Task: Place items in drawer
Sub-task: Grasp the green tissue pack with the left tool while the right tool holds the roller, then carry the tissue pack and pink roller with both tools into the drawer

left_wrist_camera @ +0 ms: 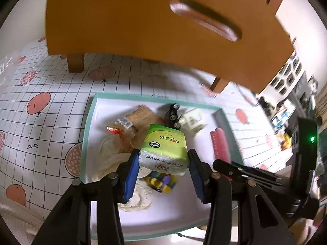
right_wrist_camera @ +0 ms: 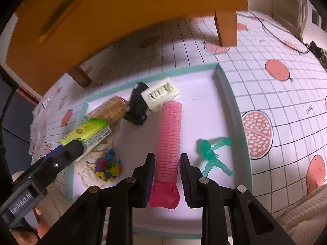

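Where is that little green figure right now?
In the right wrist view, the green figure lies in the tray near its right wall, just right of the pink hair roller.

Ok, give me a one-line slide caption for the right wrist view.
Right hand-held gripper straddles a pink hair roller in a teal-rimmed tray, while the left hand-held gripper grips a green tissue pack.

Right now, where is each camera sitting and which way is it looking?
Left wrist: on the left gripper, looking down into the tray; its fingers clamp the green tissue pack.
Right wrist: on the right gripper, same tray; fingers straddle the pink hair roller; a hand shows.
Shared: tray, pack, roller, orange drawer unit.
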Motion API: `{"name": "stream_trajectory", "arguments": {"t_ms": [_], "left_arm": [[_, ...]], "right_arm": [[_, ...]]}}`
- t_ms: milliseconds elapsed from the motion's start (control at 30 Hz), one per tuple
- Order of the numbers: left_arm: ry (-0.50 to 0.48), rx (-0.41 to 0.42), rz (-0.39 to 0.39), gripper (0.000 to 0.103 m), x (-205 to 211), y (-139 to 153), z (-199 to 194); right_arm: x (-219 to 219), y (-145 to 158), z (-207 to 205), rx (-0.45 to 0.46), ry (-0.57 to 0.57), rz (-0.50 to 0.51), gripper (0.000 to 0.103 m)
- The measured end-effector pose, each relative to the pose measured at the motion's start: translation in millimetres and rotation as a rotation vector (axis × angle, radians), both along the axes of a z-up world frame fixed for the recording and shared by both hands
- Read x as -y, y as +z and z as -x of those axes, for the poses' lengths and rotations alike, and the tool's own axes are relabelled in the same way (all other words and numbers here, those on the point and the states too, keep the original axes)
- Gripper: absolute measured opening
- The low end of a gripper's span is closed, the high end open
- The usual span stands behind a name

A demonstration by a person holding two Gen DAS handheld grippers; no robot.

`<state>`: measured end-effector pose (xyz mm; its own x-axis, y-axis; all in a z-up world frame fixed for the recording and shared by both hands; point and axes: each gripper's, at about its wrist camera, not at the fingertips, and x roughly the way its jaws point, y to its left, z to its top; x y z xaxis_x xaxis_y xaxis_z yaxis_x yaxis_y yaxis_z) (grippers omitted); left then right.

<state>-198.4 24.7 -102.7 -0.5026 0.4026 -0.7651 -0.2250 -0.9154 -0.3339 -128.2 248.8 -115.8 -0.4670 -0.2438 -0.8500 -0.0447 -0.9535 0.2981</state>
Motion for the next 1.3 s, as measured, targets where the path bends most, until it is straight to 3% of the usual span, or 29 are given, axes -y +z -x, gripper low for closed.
{"name": "stream_trajectory", "arguments": {"t_ms": [67,333,800,1033,1300], "left_arm": [[0.014,-0.014,-0.039,0.049,6,9,-2],[0.054,-0.101,-0.073,0.049,18,50,-16],[0.035,-0.425,-0.099,0.049,19,192,-22],[0.047,-0.523,-0.078,0.049,26,245,2],[0.085,-0.532,-0.041,0.049,25,271,45]], "right_arm": [[0,8,-4,-0.019,-0.004,-0.001,0.026],[-6,47,-16,-0.110,-0.018,0.006,0.026],[7,198,-14,-0.469,0.026,0.049,0.026],[9,244,19,-0.519,0.044,0.069,0.026],[15,277,61,-0.530,0.077,0.028,0.026]]}}
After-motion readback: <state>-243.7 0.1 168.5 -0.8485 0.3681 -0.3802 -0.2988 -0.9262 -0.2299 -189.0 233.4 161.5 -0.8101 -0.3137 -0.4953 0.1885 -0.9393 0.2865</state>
